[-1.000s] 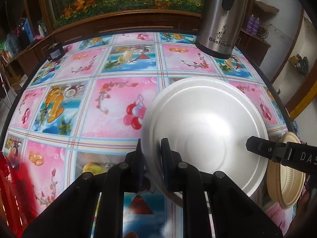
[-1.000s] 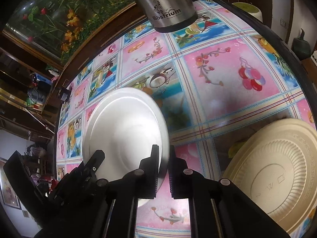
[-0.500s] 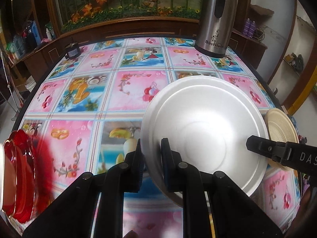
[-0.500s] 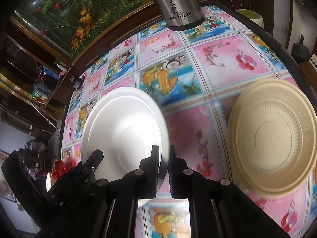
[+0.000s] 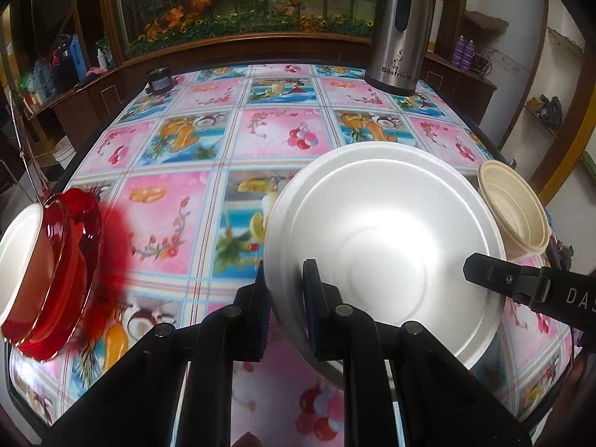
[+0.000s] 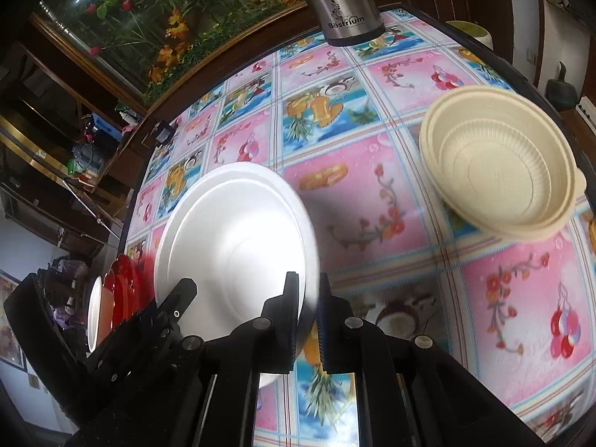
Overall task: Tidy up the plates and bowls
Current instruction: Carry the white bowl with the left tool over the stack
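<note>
White plate in carry, both hand-held grippers clamped on its rim.

You held the white plate (image 5: 383, 249) clear above the tabletop (image 5: 208, 149), the left hand-held gripper (image 5: 285, 290) clenched on its near-left rim and the right hand-held gripper (image 6: 309, 298) clenched on the opposite edge; the plate hung tilted between them. The step in hand looked like the transfer toward the red plates (image 5: 59, 272) stacked at the near left edge, a pale dish (image 5: 16, 249) leaning against them. The beige bowl (image 6: 499, 182) sat well apart on the right; the steel flask (image 5: 400, 29) stood at the far side. Next move, as judged: level the plate, bring it over the stack, lower it square, and release both grips together only once it rests, since an uneven release could tip it off the edge.
</note>
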